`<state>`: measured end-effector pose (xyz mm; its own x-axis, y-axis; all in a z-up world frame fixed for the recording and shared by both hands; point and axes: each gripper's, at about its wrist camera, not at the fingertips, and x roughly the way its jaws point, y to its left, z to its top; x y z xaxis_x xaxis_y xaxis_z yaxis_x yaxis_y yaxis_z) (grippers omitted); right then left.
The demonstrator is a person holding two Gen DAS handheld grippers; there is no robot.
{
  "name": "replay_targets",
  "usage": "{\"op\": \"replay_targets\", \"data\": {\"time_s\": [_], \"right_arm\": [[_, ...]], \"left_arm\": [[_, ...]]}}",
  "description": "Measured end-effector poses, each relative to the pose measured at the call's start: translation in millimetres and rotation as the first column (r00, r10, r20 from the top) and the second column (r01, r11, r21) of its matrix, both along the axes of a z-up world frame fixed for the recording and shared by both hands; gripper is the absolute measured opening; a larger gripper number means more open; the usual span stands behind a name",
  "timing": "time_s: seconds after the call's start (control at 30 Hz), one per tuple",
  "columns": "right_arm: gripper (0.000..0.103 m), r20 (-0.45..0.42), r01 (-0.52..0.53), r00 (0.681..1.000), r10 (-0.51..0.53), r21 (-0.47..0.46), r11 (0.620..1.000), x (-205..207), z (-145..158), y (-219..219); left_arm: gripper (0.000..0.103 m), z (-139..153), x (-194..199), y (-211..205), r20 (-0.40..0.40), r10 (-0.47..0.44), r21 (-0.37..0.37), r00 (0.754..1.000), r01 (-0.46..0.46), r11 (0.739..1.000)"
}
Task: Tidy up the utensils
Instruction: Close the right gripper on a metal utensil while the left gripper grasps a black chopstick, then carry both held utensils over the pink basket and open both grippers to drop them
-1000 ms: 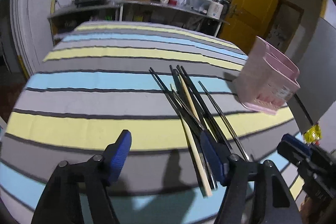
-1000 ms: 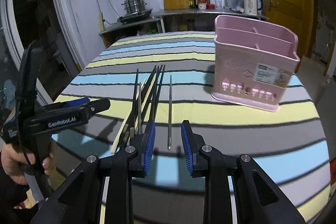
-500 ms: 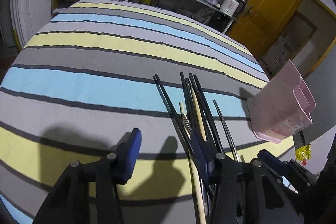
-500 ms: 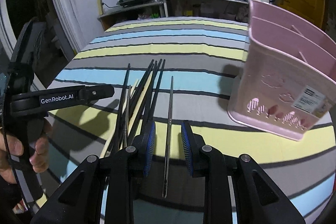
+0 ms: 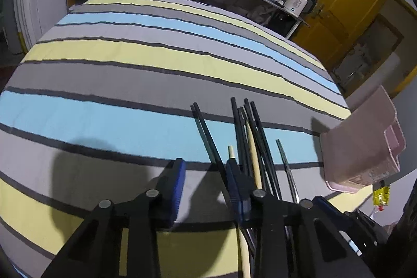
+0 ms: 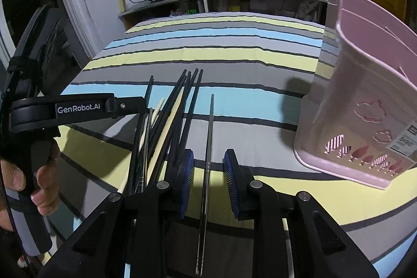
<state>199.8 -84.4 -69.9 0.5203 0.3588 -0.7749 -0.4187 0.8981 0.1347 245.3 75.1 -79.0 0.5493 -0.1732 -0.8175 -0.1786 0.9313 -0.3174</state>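
The right gripper [image 6: 208, 168] has moved forward, open jaws now straddling the lone metal chopstick [image 6: 208, 137] on the striped worktop [image 6: 234, 61]; left gripper [image 5: 206, 179] hovers open beside the chopstick pile [image 5: 250, 142].

The right gripper [image 6: 208, 170] now sits lower and further forward than a second ago, so the lone metal chopstick [image 6: 207, 160] that lay ahead of its tips runs between its fingers [image 6: 186, 168], which remain apart and clear of it. The pink holder [image 6: 365, 106] looms much larger at its right. The left gripper [image 5: 206, 181] has also dropped toward the striped desk [image 5: 130, 85], its right finger now over the chopstick bundle [image 5: 250, 137].
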Motion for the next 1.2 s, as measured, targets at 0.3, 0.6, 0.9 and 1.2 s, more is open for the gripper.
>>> {"op": "replay_targets", "data": {"time_s": [0.3,0.6,0.9,1.2], "right_arm": [[0.023,-0.014,0.001,1.000,-0.001,-0.038,0.999,14,-7,10],[0.006,-0.009,0.000,1.000,0.000,-0.081,0.997,25,-9,22],[0.006,0.001,0.009,1.000,-0.009,-0.025,1.000,20,6,15],[0.006,0.069,0.018,0.997,-0.023,0.063,0.998,3,51,0]], "left_arm": [[0.016,0,16,-3,-0.041,0.004,0.056,0.999,-0.001,0.998],[0.006,-1,20,-1,-0.059,-0.001,0.058,0.998,0.005,0.998],[0.005,19,13,1,0.000,-0.036,0.002,0.999,0.036,0.999],[0.004,77,-15,4,0.108,-0.071,-0.003,0.992,0.071,0.997]]}}
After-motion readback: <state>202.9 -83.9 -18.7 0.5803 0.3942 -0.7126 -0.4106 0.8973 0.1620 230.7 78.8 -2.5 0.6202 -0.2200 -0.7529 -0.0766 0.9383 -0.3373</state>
